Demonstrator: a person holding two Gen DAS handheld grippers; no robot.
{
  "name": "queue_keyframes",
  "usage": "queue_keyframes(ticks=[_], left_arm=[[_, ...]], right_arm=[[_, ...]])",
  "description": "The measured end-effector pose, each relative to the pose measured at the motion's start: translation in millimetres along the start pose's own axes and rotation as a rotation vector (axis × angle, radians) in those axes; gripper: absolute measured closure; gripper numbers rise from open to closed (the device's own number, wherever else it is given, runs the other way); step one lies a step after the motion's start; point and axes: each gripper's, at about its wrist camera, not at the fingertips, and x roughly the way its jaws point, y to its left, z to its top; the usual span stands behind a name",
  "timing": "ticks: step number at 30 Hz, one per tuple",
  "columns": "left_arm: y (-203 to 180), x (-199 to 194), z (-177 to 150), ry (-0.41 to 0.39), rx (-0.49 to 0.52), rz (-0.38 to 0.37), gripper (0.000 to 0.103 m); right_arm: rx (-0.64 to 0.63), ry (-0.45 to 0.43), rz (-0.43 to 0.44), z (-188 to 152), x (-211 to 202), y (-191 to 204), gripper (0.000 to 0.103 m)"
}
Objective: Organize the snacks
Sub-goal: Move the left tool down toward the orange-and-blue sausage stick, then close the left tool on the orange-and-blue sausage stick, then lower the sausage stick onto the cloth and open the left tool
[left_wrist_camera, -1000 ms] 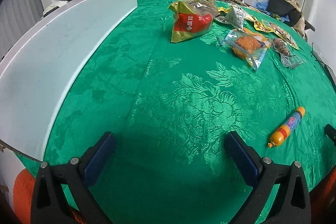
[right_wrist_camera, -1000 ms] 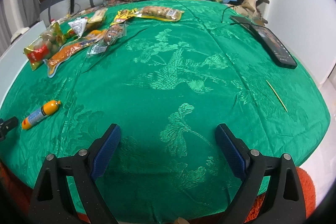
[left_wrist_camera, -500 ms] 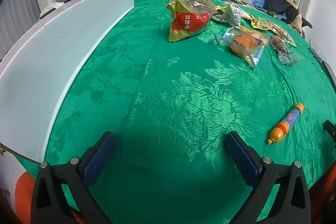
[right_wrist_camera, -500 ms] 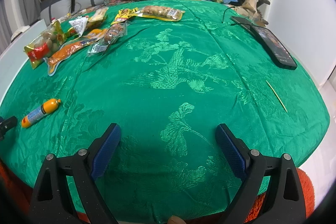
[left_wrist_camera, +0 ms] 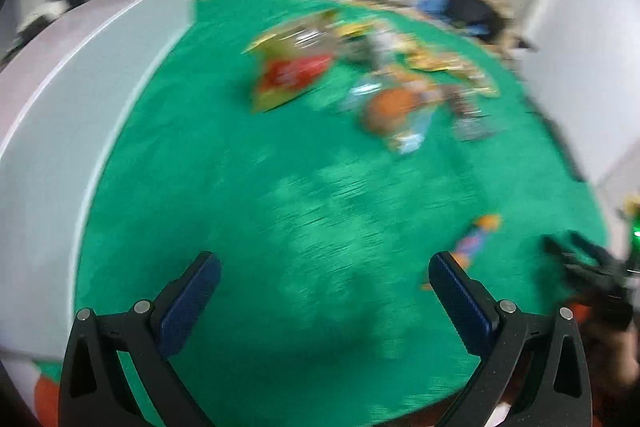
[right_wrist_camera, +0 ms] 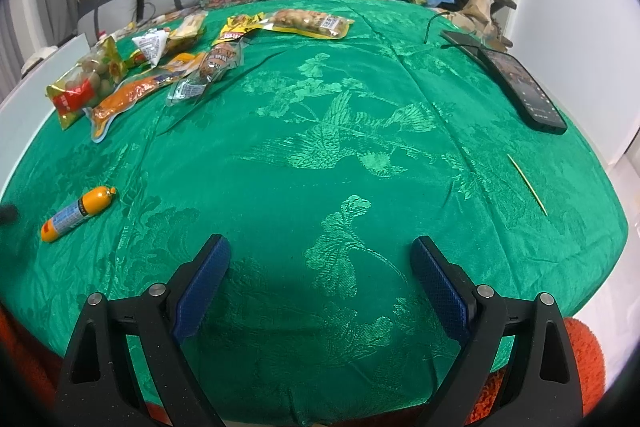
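Several snack packets lie on a green patterned tablecloth (right_wrist_camera: pixel 340 155). A small orange sausage stick (right_wrist_camera: pixel 78 213) lies alone at the near left; in the blurred left wrist view it (left_wrist_camera: pixel 472 243) is just beyond the right finger. A yellow-and-red bag (right_wrist_camera: pixel 82 83) (left_wrist_camera: pixel 292 67), an orange packet (right_wrist_camera: pixel 128 95) (left_wrist_camera: pixel 396 107) and a long nut packet (right_wrist_camera: pixel 308 23) lie farther back. My left gripper (left_wrist_camera: pixel 324 291) is open and empty above the cloth. My right gripper (right_wrist_camera: pixel 320 275) is open and empty near the front edge.
A white board (left_wrist_camera: pixel 80 107) borders the table's left side. A black phone (right_wrist_camera: pixel 520 87) with a cable and a thin wooden stick (right_wrist_camera: pixel 528 185) lie at the right. Cushions and clothes are piled behind the table.
The left wrist view has gone blurred and has swung, so the sausage stick now sits closer to its right finger. The right gripper has barely moved.
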Motion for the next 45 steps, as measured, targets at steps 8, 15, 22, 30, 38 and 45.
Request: queue_keyframes(ticks=[8,15,22,30,38,45], left_arm=[[-93,27,15,0.1,0.399,-0.113,0.0],[-129,67,9,0.195,0.5,-0.08,0.022],[-134,68,5,0.186,0.502,-0.044,0.068],[-106,60,4,0.158,0.353,0.049,0.087],[-22,48,18,0.11,0.096,0.193,0.087],[25,44,27,0.062,-0.045,0.189,0.087]], right_arm=[[-0.001,-0.001,-0.001,0,0,0,0.009],[-0.007,0.0,0.004,0,-1,0,0.009],[-0.007,-0.001,0.004,-1,-1,0,0.009],[-0.008,-0.002,0.004,-1,-2,0,0.009],[-0.007,-0.002,0.003,-1,-2,1,0.009],[-0.007,-0.003,0.003,-1,-2,0,0.009]])
